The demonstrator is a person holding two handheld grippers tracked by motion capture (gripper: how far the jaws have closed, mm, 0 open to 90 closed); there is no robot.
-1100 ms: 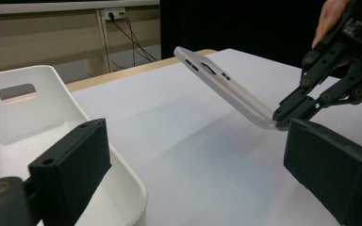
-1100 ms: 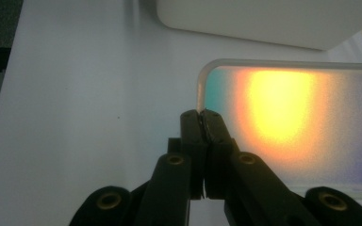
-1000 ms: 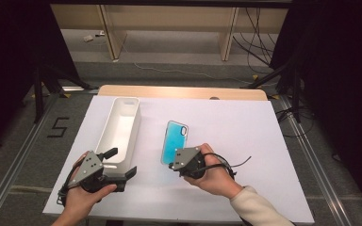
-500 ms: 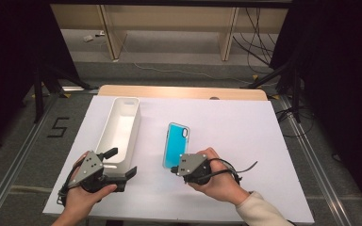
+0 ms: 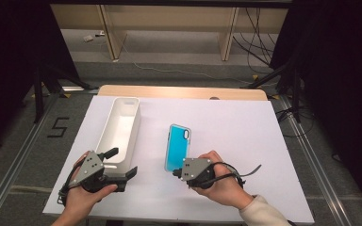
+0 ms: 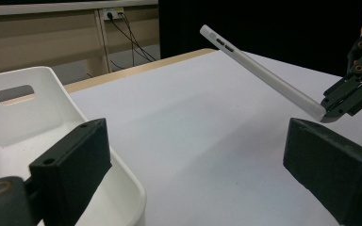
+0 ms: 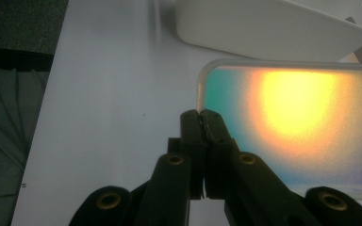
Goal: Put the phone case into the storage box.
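Jaws pressed tight on the right gripper [image 5: 175, 172], and they are pinching the near edge of the phone case [image 5: 177, 146], right by its corner. From the right gripper view the two black jaws meet on the case's pale rim, with the teal inside of the case [image 7: 311, 127] glowing orange under the light. Over on the left gripper view, the case [image 6: 259, 70] slants upward, near end low in those jaws, far end lifted clear of the bench [image 6: 193, 122]. Seen from above, the case sits towards the middle of the white bench [image 5: 245, 127], long axis running away from the person, just right of the white bin [image 5: 118, 129] and apart from it.

Left gripper [image 5: 122, 165] now: jaws spread wide, nothing between them but bench and bin. One jaw hangs over the bin's near end, inside its rim [image 6: 122, 179], the other out over bare bench beside it. That hand [image 5: 82, 200] grips the tool at the bench's near edge, while the right hand [image 5: 221, 183] sits just behind the case.
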